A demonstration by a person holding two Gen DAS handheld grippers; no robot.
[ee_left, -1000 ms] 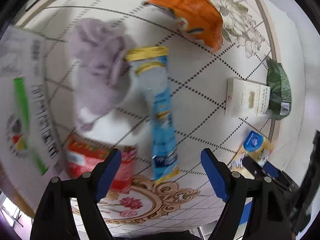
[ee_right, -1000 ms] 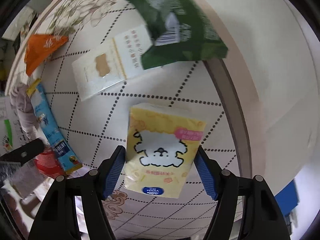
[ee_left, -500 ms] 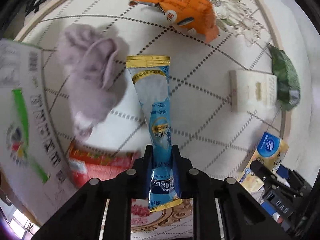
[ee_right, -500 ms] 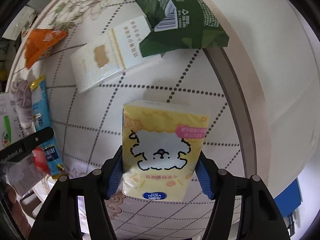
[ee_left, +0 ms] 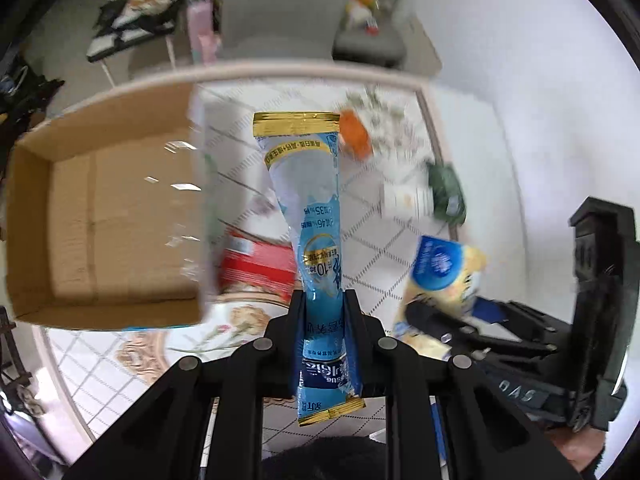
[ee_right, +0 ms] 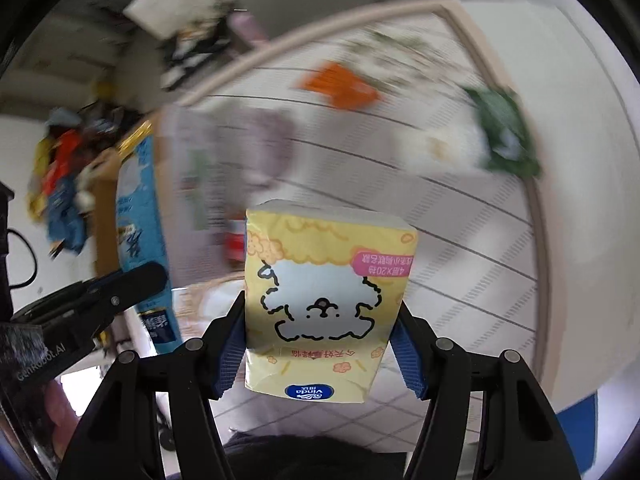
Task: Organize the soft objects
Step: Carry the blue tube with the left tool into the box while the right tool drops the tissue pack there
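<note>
My left gripper (ee_left: pixel 323 304) is shut on a long blue pouch (ee_left: pixel 308 200) with gold ends and holds it upright above the table, right of an open cardboard box (ee_left: pixel 100 208). My right gripper (ee_right: pixel 320 320) is shut on a yellow tissue pack (ee_right: pixel 326 280) with a sheep drawing, lifted off the table. The tissue pack also shows in the left wrist view (ee_left: pixel 444 272), and the blue pouch shows in the right wrist view (ee_right: pixel 140 220).
On the patterned table (ee_left: pixel 392 248) lie a red pack (ee_left: pixel 260 264), an orange bag (ee_right: pixel 340 84), a green bag (ee_right: pixel 504 132), a white pack (ee_left: pixel 404 198) and a purple cloth (ee_right: pixel 268 144). Chairs and clutter stand beyond the table.
My left gripper closed on the blue pouch and lifted it. My right gripper closed on the tissue pack and raised it. Both views tilted up, showing the box and room.
</note>
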